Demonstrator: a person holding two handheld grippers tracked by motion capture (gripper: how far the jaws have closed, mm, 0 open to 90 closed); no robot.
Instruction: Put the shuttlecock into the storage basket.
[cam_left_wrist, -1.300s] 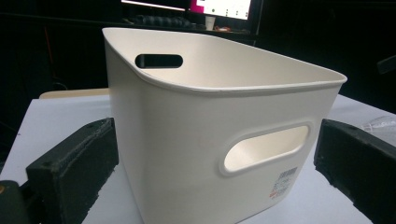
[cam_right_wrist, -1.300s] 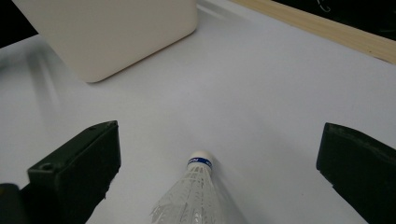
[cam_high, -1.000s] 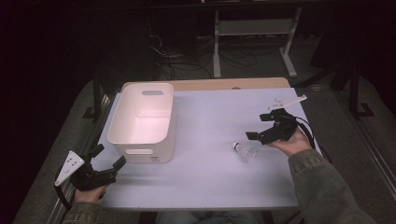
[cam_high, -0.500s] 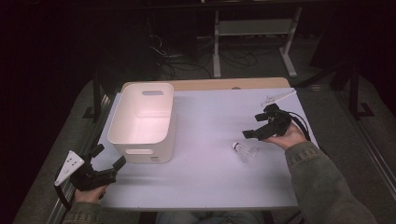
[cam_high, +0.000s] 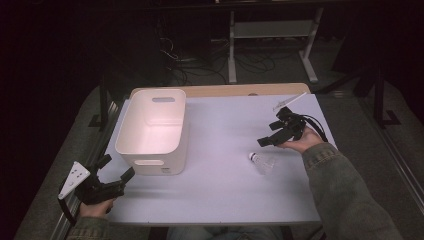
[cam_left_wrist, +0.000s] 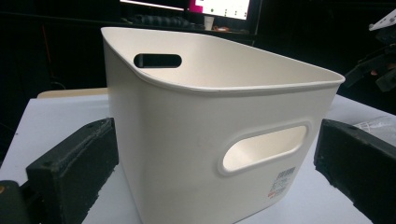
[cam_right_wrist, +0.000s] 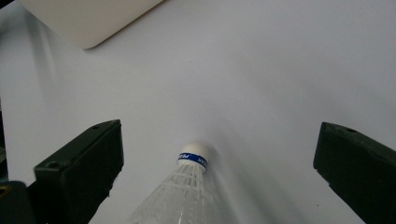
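We've got the pale lavender rectangular table top (cam_high: 220, 190) as the work surface, with the white plastic bin with cut-out handles (cam_high: 152, 131) standing upright on its left half, toward the far side. Left gripper (cam_high: 116, 175) sits at the near-left corner just off the bin's near end, jaws spread wide, holding nothing; in the left gripper view the bin's near handle slot (cam_left_wrist: 265, 148) sits between them. Right gripper (cam_high: 270, 139) hovers at the right side, jaws also wide apart and empty. The white feathered shuttlecock with the blue-banded cork tip (cam_high: 262, 162) lies on its side on the table, right of centre, just near of the right gripper, well apart from the bin. In the right gripper view its cork (cam_right_wrist: 194, 155) points away between the jaws, roughly centred. Our read: the step is the grab on the shuttlecock. We'd drop straight down and close on the cork or just behind the band; the skirt looks flimsy and would crush or roll. Open table lies between shuttlecock and bin, so the carry left looks free. Watch the bin's near-right rim and the table's right edge.
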